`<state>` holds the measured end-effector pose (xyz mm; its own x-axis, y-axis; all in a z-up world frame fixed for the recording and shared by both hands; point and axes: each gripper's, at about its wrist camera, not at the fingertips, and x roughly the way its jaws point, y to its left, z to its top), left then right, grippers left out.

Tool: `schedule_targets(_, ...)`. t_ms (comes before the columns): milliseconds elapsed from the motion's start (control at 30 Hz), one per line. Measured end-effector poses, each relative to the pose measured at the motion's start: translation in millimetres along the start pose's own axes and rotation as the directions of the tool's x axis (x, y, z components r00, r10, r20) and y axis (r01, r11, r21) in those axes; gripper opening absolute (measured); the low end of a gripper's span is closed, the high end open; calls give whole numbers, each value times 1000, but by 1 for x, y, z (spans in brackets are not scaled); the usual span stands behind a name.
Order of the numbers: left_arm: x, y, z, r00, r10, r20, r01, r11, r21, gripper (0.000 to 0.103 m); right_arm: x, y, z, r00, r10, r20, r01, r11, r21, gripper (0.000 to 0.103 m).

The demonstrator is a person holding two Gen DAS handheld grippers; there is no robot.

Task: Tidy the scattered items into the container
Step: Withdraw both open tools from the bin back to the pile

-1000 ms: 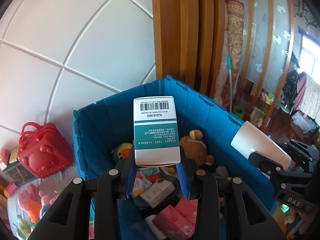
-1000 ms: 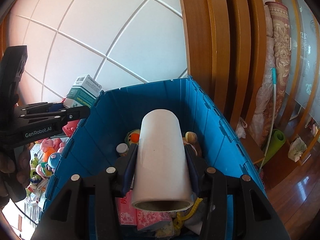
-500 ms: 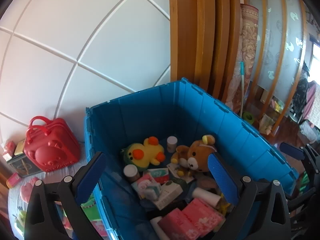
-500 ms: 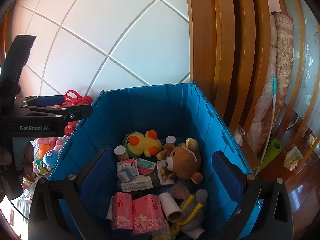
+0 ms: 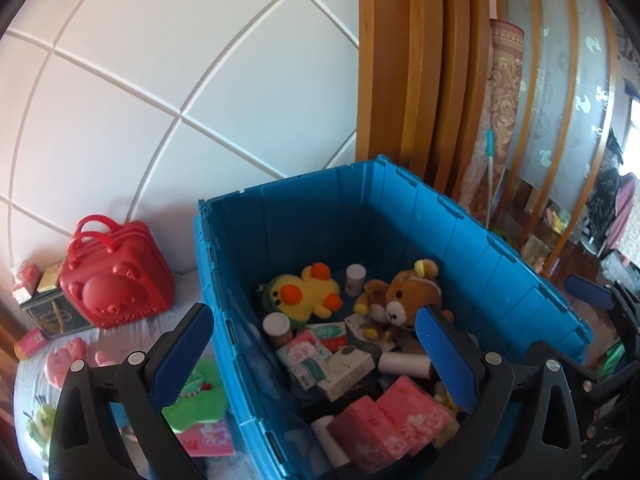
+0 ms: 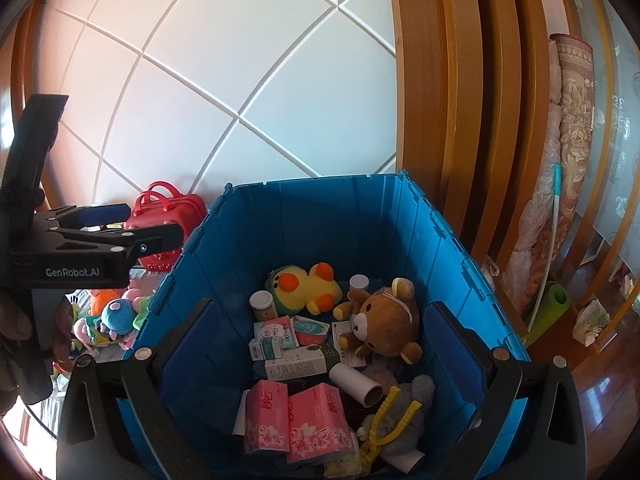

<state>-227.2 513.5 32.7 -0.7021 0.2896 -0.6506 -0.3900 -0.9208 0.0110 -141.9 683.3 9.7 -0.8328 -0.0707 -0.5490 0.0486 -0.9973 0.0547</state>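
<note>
Both tools hang over the blue bin (image 6: 360,216), tilted down into it, and both have just been opening. The left tool (image 5: 312,340) has its blue pads spread wide with nothing between them; one pad sits outside the bin's left wall, the other over its inside. The right tool (image 6: 320,344) is likewise spread wide and empty, its pads framing the pile below. That fits a drop: held above the open top, so whatever is let go lands inside rather than on the rim.

The bin already holds a good deal. A yellow duck toy (image 6: 304,286) lies toward the far wall, a brown teddy bear (image 6: 384,322) just beside it toward the right wall. Small boxes (image 6: 298,362) and a white roll (image 6: 354,382) lie in the middle, touching one another, and pink tissue packs (image 6: 296,420) lie against the near wall.

More remains outside. A red bear-faced case (image 5: 116,280) stands left of the bin by the wall, with soft toys (image 6: 116,316) and a green cloth (image 5: 196,396) on the pale surface near the bin's left side; I judge the task only partly done.

The room has a white panelled wall (image 6: 240,60), wooden door trim (image 6: 440,100) and a glossy wood floor (image 6: 600,400) at the right.
</note>
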Motion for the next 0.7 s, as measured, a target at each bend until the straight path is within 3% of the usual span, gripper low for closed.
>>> schedule_targets(367,-46,90,-61,998,65,-16,-66,992,-105,103,-17,86,-4,997,77,11,-76,994,-83,103)
schedule_targets(700,-89,201,-131,987,155,-53,-162,968,-189,103,-8,197,-16,985,171,-30,-173,974,-147,103)
